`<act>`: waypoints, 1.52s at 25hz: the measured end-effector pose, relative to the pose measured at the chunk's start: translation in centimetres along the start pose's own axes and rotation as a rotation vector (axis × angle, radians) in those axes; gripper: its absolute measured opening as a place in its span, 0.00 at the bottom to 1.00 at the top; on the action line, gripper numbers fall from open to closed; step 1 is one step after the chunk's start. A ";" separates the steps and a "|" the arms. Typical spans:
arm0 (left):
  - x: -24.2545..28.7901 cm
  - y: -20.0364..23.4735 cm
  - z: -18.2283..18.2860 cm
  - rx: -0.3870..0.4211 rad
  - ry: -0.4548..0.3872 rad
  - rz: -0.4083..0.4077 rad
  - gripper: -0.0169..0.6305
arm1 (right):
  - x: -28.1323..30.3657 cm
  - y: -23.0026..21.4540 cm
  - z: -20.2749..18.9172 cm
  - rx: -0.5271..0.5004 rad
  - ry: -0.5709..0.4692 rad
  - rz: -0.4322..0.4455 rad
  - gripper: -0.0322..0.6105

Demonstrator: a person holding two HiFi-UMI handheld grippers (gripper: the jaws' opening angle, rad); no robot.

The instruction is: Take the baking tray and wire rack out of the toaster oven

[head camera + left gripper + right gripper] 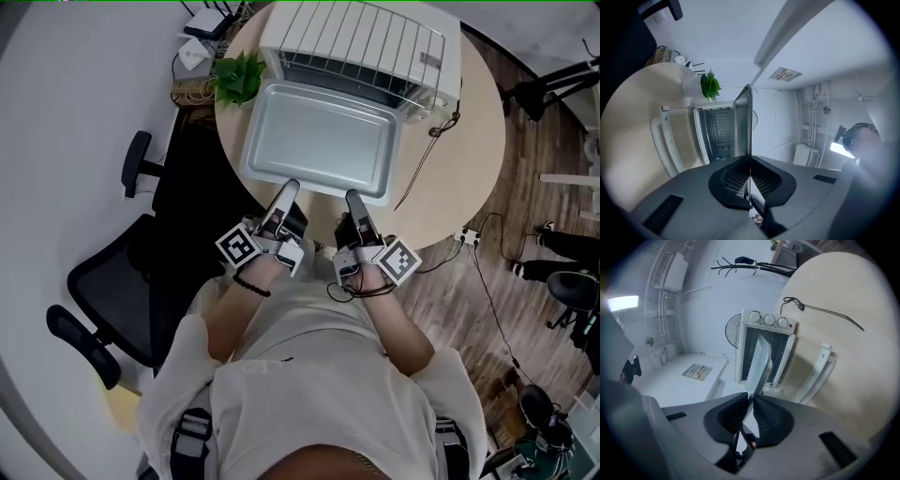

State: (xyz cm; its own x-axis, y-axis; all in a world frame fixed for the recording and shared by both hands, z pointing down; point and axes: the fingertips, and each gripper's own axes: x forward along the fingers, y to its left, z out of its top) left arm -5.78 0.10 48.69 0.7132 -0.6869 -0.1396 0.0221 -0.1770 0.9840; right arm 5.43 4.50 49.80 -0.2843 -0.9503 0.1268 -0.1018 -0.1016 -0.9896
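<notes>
1. The smooth, rectangular metal baking tray [323, 141], round-cornered, is held before the white toaster oven [361, 37], over the round bench [473, 141].
2. The jaws of the left gripper [289, 187] and right gripper [354, 198] pinch its thin near rim.

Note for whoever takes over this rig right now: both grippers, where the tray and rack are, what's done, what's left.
Left hand-held gripper: shut on the near rim of the grey metal baking tray.
Right hand-held gripper: shut on the same rim.
Tray: out of the white toaster oven, held in front of its open door, over the round beige table.
Rack: a wire grid shows on the oven's top; whether that is the rack I cannot tell.
Left: set the tray down, check the rack.
</notes>
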 end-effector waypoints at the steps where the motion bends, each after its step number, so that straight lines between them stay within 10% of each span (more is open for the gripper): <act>1: -0.5 -1.0 -0.2 0.004 0.007 -0.010 0.03 | -0.6 0.9 -0.3 -0.010 0.012 0.004 0.11; 15: 0.5 -8.8 -0.7 0.063 0.026 -0.134 0.04 | -2.3 8.3 1.4 -0.170 0.046 0.115 0.11; 38: 16.5 -5.2 3.1 0.001 0.049 -0.143 0.04 | 8.2 8.5 13.8 -0.171 -0.091 0.069 0.11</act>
State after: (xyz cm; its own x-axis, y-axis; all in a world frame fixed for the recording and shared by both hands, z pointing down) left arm 3.67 -12.50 40.94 0.7362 -0.6192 -0.2732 0.1258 -0.2714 0.9542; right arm 15.36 -8.20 41.51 -0.2097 -0.9767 0.0452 -0.2478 0.0083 -0.9688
